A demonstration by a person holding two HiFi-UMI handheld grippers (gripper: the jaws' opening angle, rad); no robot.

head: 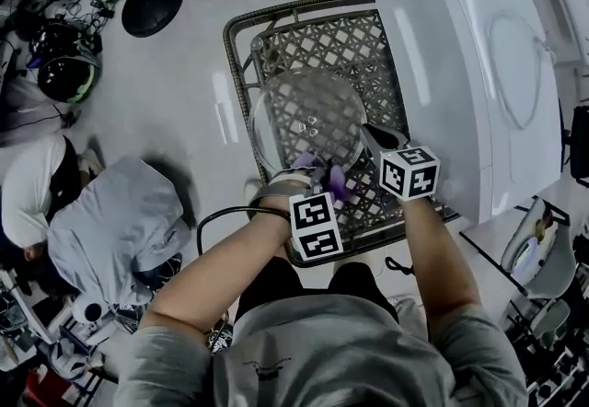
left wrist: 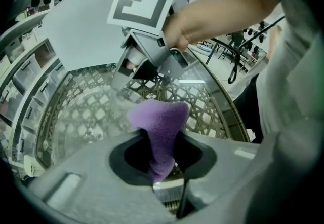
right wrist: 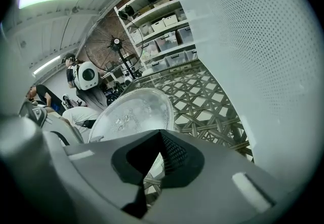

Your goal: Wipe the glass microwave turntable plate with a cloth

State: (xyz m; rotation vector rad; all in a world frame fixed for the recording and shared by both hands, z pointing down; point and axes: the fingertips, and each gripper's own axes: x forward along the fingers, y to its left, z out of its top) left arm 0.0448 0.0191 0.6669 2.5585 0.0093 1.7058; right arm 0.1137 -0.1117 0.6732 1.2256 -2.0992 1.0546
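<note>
The round glass turntable plate [head: 308, 115] is held tilted over a lattice table [head: 368, 37]. My right gripper [head: 375, 138] is shut on the plate's near right rim; in the right gripper view the plate [right wrist: 132, 114] runs out from the shut jaws [right wrist: 152, 159]. My left gripper [head: 311, 177] is shut on a purple cloth [head: 333, 180] at the plate's near edge. In the left gripper view the cloth [left wrist: 161, 126] sticks up from the jaws [left wrist: 162, 167], close to the glass [left wrist: 83, 116] and just below the right gripper [left wrist: 129, 78].
A white microwave [head: 479, 64] stands on the table's right side, close to my right gripper. A person in grey [head: 115, 230] crouches on the floor at the left. A black round base [head: 152, 5] and cluttered gear lie at the far left.
</note>
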